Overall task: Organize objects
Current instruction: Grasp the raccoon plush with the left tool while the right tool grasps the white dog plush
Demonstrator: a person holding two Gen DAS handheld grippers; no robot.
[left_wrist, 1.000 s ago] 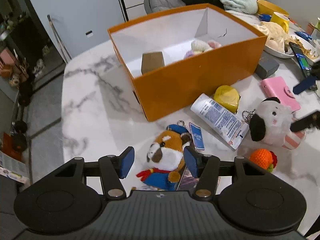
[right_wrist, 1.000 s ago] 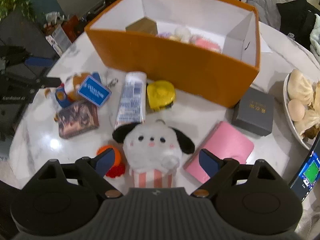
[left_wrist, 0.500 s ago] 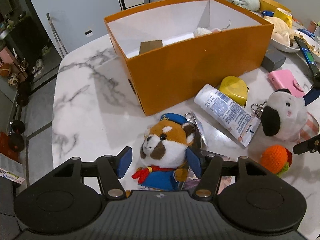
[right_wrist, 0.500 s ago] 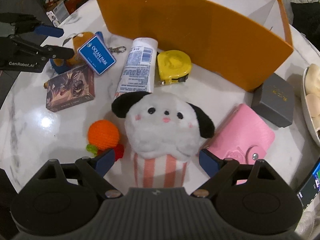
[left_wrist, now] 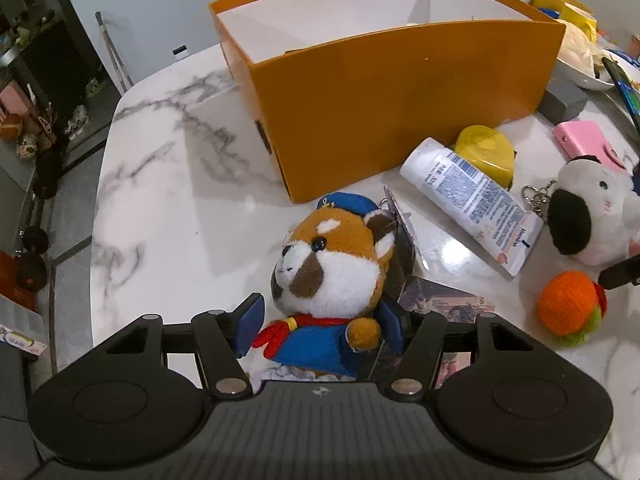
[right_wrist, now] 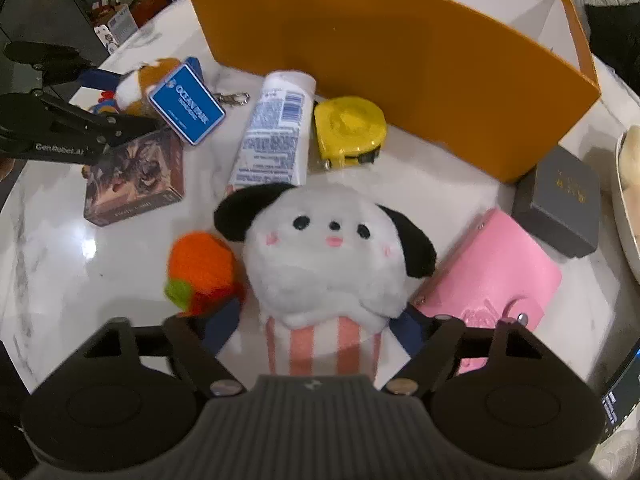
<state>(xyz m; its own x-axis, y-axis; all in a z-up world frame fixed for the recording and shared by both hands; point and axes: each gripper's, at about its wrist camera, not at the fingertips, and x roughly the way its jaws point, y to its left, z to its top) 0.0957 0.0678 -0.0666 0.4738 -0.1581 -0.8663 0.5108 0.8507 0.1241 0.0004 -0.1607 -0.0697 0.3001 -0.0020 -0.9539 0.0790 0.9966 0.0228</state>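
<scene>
White dog plush (right_wrist: 326, 256), round head, black ears, pink cheeks, pink-and-white striped base, lying on the marble bench (right_wrist: 60, 280) before the orange box (right_wrist: 400, 60); right tongs (right_wrist: 316, 330) straddle its base, jaws closing, pads not clearly pressing. Red panda plush (left_wrist: 332, 276), brown-and-white face, blue cap and jacket, red scarf, lies between the parted left tongs (left_wrist: 320, 324). Nearby: orange knitted ball (right_wrist: 200, 268), white tube (right_wrist: 276, 128), yellow tape measure (right_wrist: 350, 128), pink wallet (right_wrist: 492, 280).

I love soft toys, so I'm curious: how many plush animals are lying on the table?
2. A red panda toy lies between the left gripper's fingers; a white dog toy lies between the right gripper's closing jaws. Others may be hidden inside the orange box.
</scene>
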